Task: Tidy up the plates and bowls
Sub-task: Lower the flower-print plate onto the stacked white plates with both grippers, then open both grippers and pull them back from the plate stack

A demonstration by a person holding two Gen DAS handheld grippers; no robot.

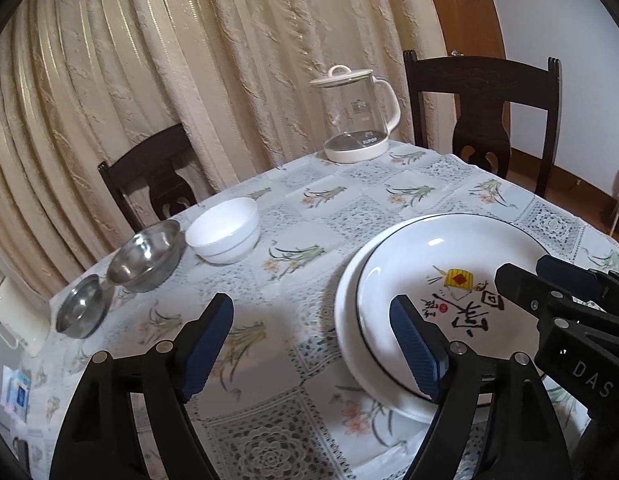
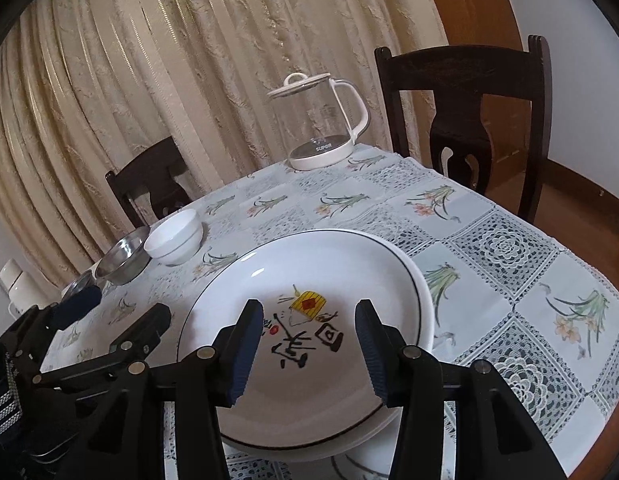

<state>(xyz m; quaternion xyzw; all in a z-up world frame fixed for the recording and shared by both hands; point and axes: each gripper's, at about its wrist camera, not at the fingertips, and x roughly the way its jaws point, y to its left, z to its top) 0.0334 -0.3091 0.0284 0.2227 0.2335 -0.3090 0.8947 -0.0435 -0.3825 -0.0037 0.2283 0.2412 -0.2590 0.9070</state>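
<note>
hovering gripper (image 2: 309,350) above plate (image 2: 329,264)

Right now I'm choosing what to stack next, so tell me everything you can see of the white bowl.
The white bowl is small, round and deep, glossy like glazed ceramic, with a faint line around its lower wall. It stands upright and looks empty on the flowered tablecloth, toward the left side near a dark chair. A steel bowl sits close at its left; whether they touch is unclear. Nothing grips it.
</note>
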